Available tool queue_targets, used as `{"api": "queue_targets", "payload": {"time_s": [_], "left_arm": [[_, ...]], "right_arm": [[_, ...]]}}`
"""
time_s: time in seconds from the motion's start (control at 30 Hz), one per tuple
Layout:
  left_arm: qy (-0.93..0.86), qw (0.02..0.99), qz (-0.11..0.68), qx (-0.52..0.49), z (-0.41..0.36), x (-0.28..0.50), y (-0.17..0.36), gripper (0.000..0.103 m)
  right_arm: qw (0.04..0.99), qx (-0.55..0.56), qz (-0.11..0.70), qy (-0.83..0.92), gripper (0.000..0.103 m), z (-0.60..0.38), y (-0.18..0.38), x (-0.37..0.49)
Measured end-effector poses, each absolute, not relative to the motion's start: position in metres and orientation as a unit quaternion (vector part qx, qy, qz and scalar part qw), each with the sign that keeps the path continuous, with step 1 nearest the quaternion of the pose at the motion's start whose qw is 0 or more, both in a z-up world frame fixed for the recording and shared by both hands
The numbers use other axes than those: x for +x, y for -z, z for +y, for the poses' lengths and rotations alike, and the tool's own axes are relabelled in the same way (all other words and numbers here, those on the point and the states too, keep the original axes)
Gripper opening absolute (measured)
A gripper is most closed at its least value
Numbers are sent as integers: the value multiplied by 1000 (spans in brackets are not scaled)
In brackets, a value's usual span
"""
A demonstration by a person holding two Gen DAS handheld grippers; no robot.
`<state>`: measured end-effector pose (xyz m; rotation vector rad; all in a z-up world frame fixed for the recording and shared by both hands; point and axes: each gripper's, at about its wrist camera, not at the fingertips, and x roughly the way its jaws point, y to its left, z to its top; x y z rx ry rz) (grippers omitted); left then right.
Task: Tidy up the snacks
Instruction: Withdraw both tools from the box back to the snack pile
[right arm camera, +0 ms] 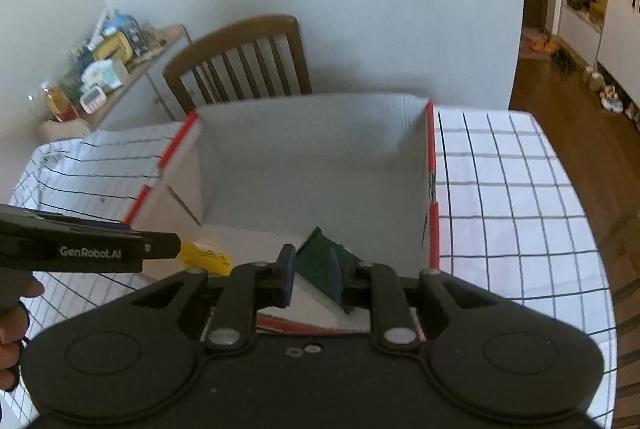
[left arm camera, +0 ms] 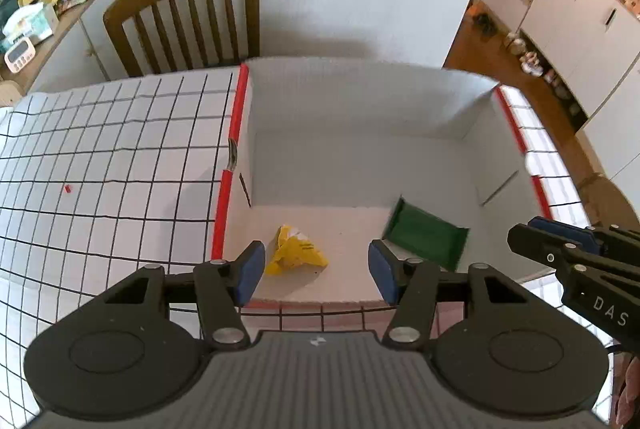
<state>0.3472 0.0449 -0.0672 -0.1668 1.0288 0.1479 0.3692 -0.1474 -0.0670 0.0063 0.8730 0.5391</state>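
Your left tool (left arm camera: 316, 271) hangs over the near edge of the white box (left arm camera: 360, 101), jaws moderately parted with nothing between the blue pads (left arm camera: 250, 273). The yellow snack packet (left arm camera: 296, 249) lies on the box floor in the lower centre of the left wrist view, framed in the gap between the pads but below them and clear of both. It is a crumpled, roughly triangular pouch, its narrow end toward the top of the frame, bright yellow with small dark print. To its right, in the lower right of the box floor, sits the dark green snack packet (left arm camera: 426, 237), a flat glossy rectangle tilted with one end raised; its long axis runs from upper left to lower right of the frame. In the right wrist view your right tool (right arm camera: 311, 275) stands only slightly open, and the green packet (right arm camera: 320, 261) appears in the narrow gap between its pads (right arm camera: 286, 279); whether the pads press on it cannot be told, though it seems to lie lower, inside the box. The right tool's tip (left arm camera: 560, 241) enters the left wrist view from the right edge, just right of the green packet. The box stands on the counter (left arm camera: 100, 149), which carries a white cloth with a black grid.
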Motion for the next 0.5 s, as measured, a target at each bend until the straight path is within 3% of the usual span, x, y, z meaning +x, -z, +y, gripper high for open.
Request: {"api": "queue_targets", "payload": {"time_s": [0.43, 0.5], "left_arm": [[-54, 905, 418, -64, 34, 278, 6, 58], [-48, 909, 409, -63, 34, 265, 0, 64]], "right_arm": [[906, -6, 334, -262, 24, -162, 19, 305], [909, -11, 324, -263, 24, -164, 14, 293]]}}
